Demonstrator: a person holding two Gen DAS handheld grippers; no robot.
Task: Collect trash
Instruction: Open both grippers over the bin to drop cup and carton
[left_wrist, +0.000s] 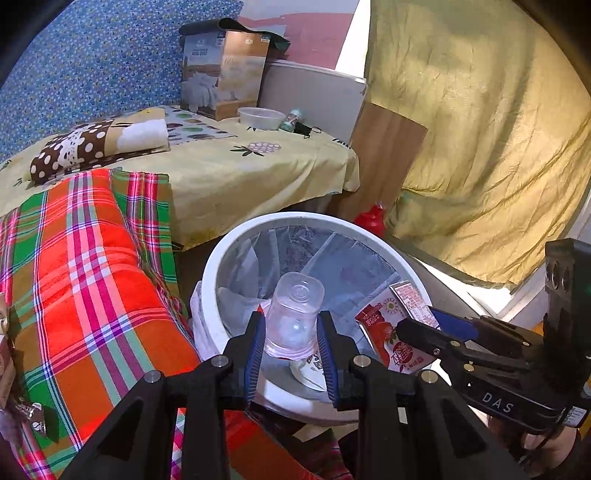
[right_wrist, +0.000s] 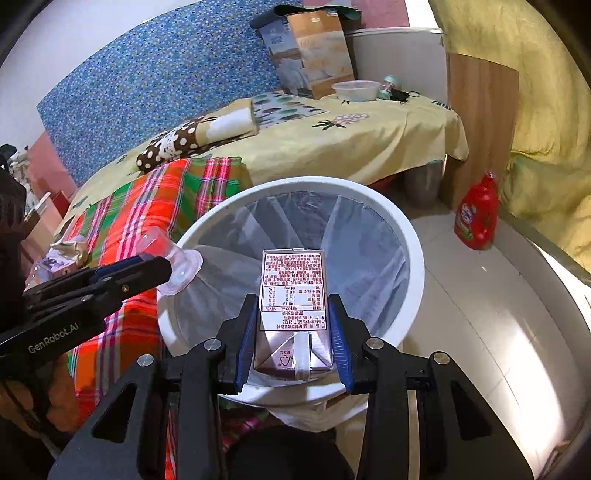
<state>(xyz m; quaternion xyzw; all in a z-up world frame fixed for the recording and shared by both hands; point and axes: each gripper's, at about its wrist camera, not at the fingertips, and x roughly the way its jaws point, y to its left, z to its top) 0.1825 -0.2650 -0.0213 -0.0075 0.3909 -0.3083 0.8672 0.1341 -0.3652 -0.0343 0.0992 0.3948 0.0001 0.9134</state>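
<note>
Tongs on the left clamp a clear plastic cup over the white lined trash bin; right tongs pinch a drink carton above that same bin, beside the bed's plaid blanket
</note>
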